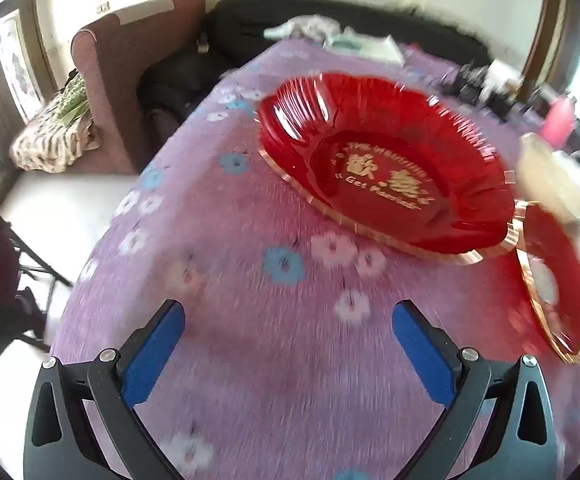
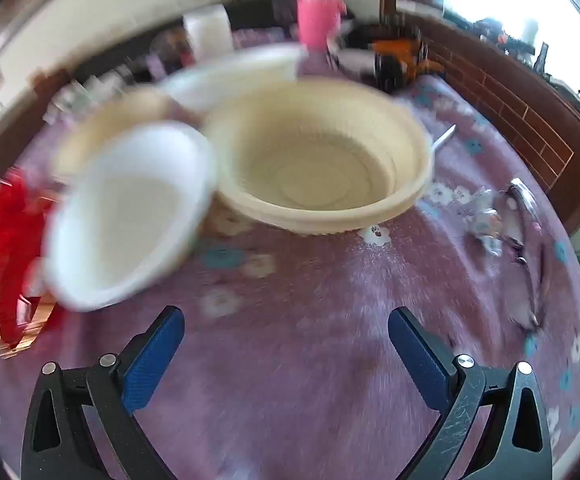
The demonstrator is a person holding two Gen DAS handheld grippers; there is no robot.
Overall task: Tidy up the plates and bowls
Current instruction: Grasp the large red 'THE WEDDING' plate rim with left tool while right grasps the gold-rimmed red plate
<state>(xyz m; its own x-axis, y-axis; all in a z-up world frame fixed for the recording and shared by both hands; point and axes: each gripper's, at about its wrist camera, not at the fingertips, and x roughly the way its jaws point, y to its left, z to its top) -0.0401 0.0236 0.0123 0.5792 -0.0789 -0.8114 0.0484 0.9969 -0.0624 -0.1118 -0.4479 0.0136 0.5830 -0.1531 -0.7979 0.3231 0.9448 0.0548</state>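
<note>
On purple floral cloth (image 1: 250, 240), red plate (image 1: 378, 168), cream bowl (image 2: 322, 160), sofa (image 1: 130, 80) behind.

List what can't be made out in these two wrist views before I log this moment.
- Left wrist view: the second red plate is cut off by the lens edge and smeared; its print is unreadable.
- Left wrist view: the cream item at right is too blurred to identify.
- Right wrist view: motion blur hides how the white bowl sits against the cream bowl.
- Right wrist view: the red plates are only streaks at the left edge.
</note>
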